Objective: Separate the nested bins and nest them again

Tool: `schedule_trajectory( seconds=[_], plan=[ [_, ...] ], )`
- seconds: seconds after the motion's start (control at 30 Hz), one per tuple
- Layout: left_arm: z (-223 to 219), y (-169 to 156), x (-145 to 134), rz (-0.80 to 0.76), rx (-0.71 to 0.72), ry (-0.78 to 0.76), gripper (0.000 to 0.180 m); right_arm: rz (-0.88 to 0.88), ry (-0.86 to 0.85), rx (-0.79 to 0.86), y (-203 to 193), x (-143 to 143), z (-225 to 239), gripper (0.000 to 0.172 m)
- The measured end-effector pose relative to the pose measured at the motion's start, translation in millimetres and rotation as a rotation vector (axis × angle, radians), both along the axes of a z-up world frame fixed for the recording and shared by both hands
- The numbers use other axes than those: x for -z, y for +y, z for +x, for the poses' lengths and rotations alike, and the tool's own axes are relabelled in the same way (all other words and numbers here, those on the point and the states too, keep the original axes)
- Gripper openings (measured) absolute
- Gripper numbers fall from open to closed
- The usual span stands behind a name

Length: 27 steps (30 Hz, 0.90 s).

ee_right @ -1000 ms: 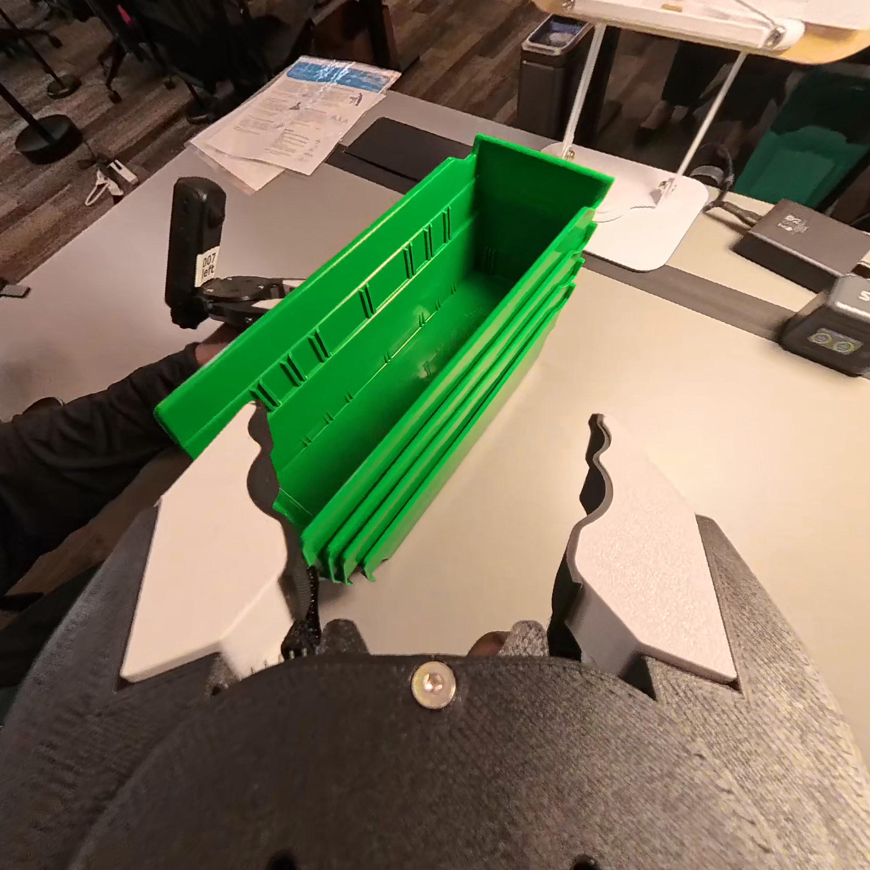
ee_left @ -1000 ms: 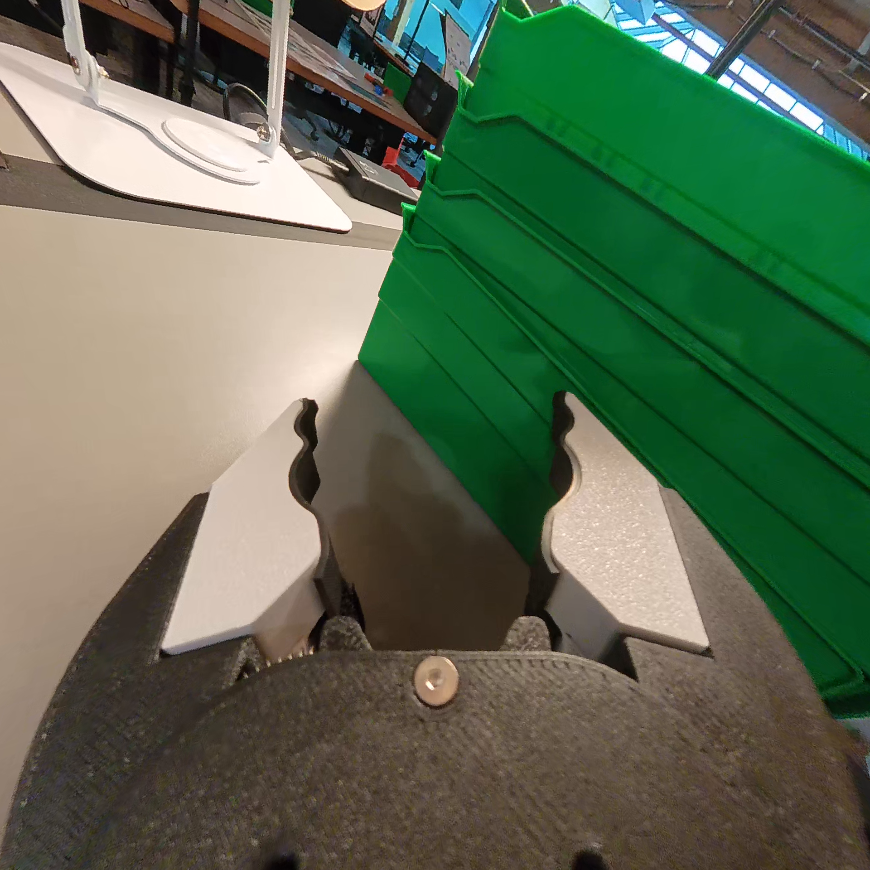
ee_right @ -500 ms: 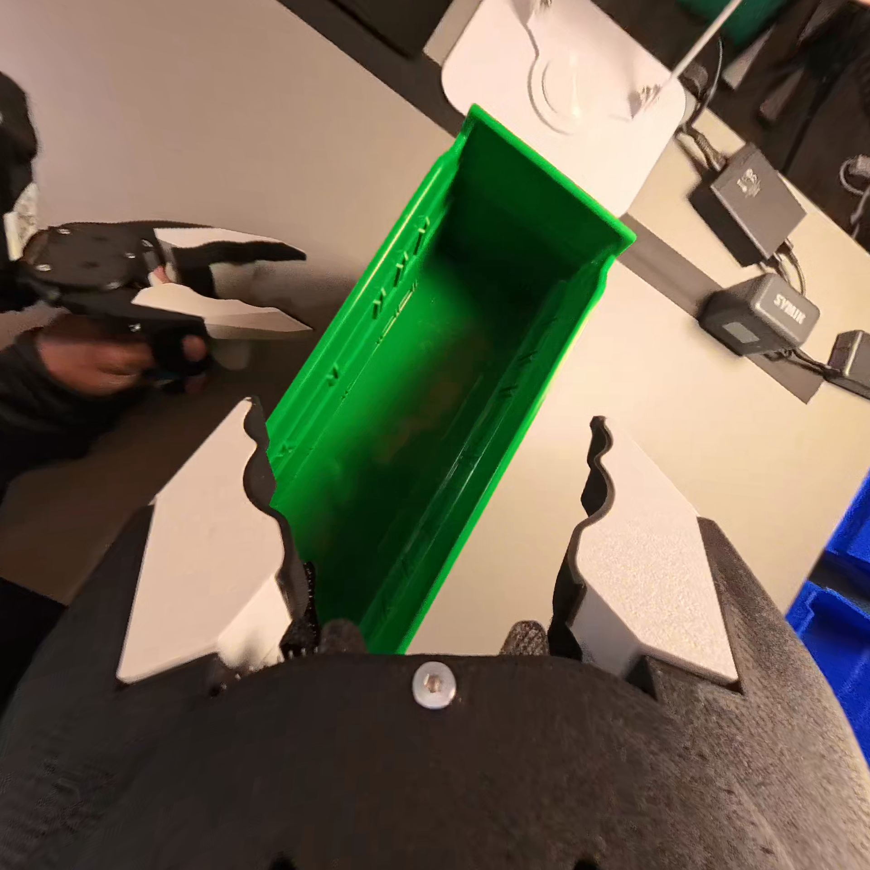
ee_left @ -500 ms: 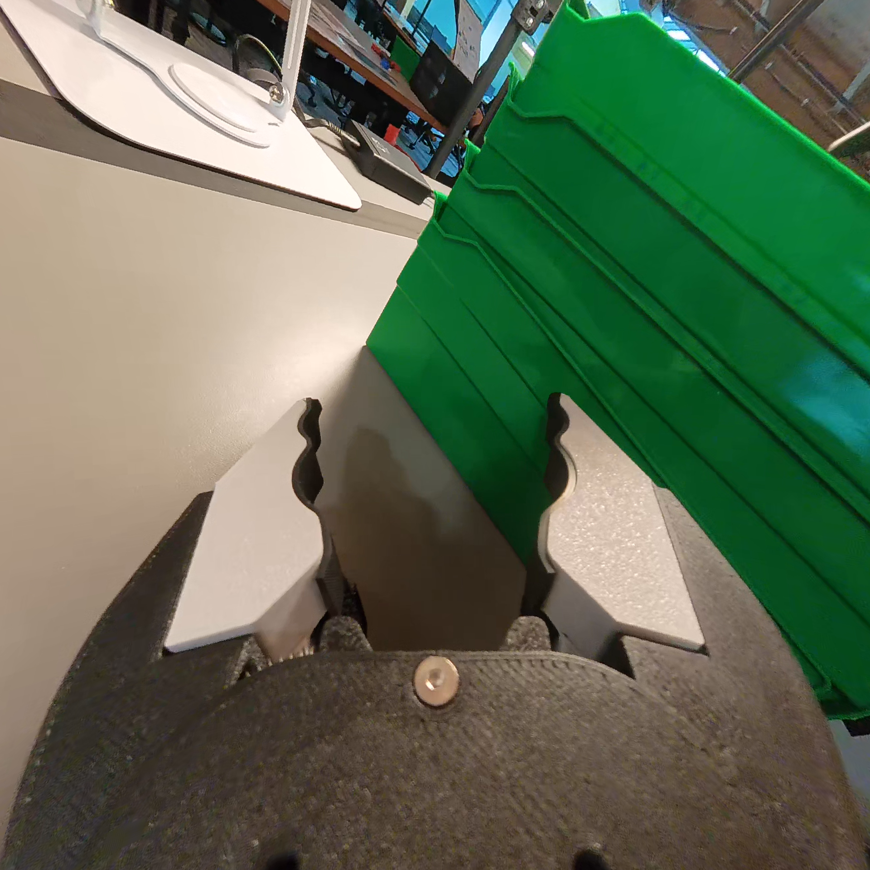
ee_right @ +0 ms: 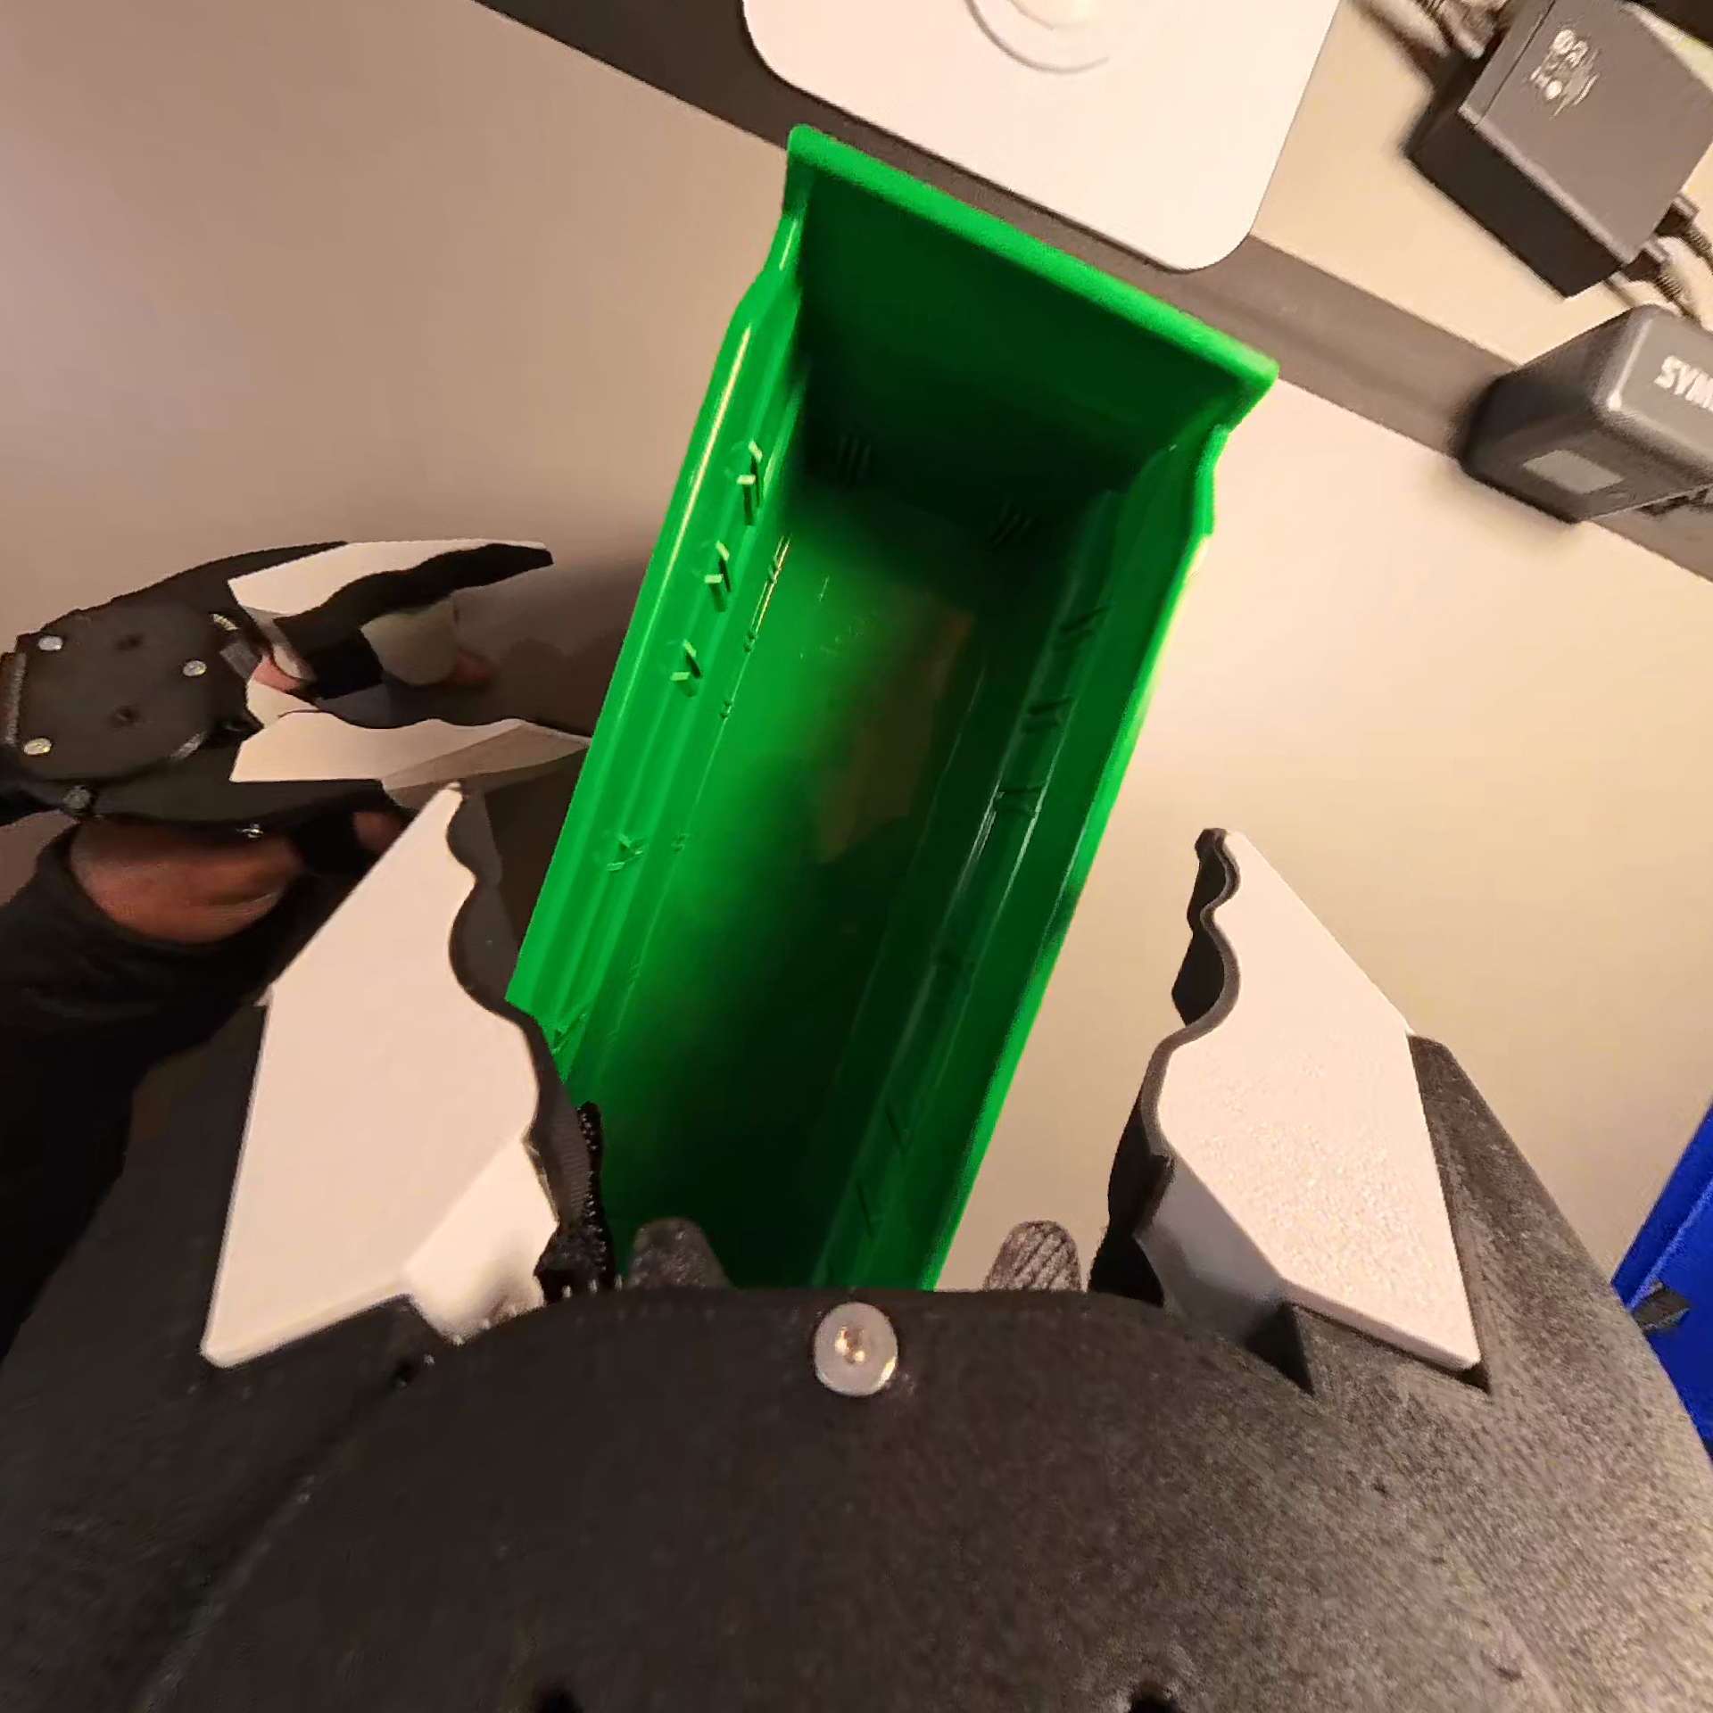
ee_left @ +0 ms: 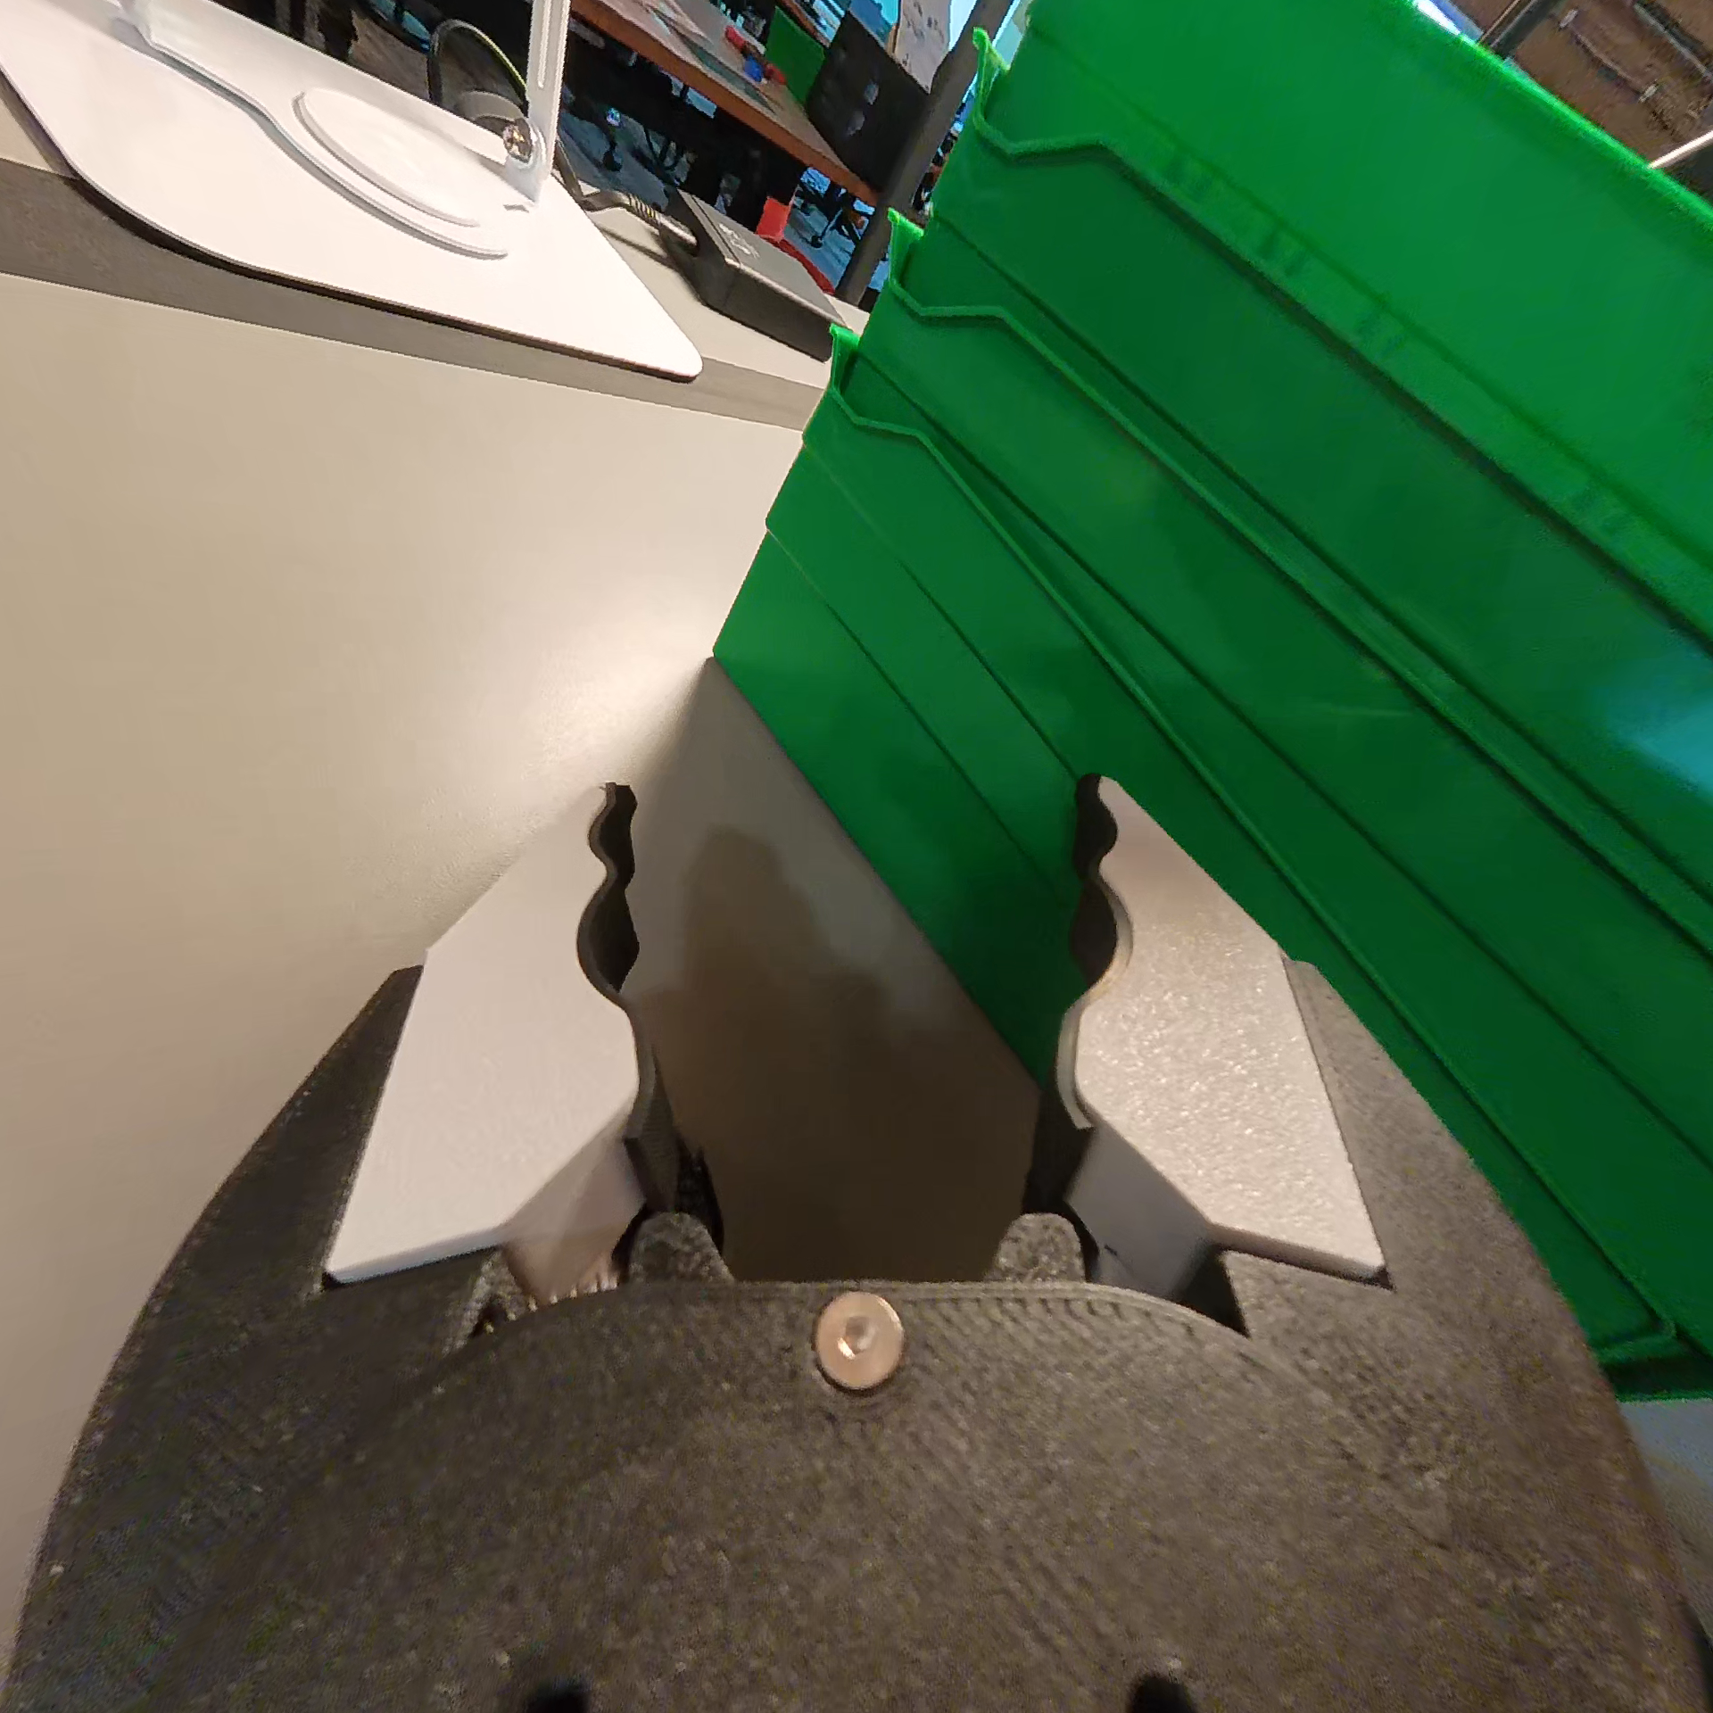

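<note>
A stack of several nested green bins (ee_left: 1298, 556) stands on the pale table (ee_left: 324, 602). In the left wrist view its long side wall rises to the right. My left gripper (ee_left: 853, 834) is open and empty, low over the table beside that wall, with its right finger (ee_left: 1196, 1038) close against the lowest bins. In the right wrist view I look down into the top bin (ee_right: 834, 742). My right gripper (ee_right: 834, 825) is wide open above the near end of the stack. The bin lies between its fingers without being pressed. The left gripper also shows there (ee_right: 556, 649), at the stack's left side.
A white flat stand base (ee_left: 352, 185) lies on the table behind the bins and also shows in the right wrist view (ee_right: 1066, 111). Black power adapters (ee_right: 1594, 417) lie at the far right. A blue bin (ee_right: 1668, 1242) shows at the right edge.
My right gripper has swung over the stack and tipped down to look into the top bin, and its jaws have opened wider. My left gripper has edged along the side wall, its jaws a little narrower.
</note>
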<state>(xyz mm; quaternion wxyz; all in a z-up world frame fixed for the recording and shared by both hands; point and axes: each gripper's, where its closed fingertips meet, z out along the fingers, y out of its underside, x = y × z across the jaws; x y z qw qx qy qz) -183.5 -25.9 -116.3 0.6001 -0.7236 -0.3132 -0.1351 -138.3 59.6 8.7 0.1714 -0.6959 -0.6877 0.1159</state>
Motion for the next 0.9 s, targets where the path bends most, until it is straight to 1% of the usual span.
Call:
schedule_trajectory(
  seconds=[0.2, 0.3, 0.43, 0.53, 0.73, 0.9],
  plan=[
    [-2, -1, 0, 0.015, -0.002, -0.022, 0.093, 0.022, -0.113, -0.016, -4, 22, 14, 0.147],
    [-2, -1, 0, 0.011, -0.001, -0.018, 0.093, 0.002, -0.131, -0.013, -8, 28, 14, 0.14],
    [-2, -1, 0, 0.014, -0.001, -0.022, 0.093, 0.008, -0.128, -0.005, -6, 27, 12, 0.125],
    [-2, -1, 0, 0.015, -0.001, -0.024, 0.093, 0.007, -0.134, -0.006, -5, 25, 13, 0.119],
    [-2, -1, 0, 0.018, -0.001, -0.029, 0.092, 0.015, -0.156, -0.028, -6, 17, 17, 0.115],
    [-2, -1, 0, 0.018, -0.001, -0.028, 0.092, 0.015, -0.13, -0.036, -2, -2, 18, 0.114]
  ],
)
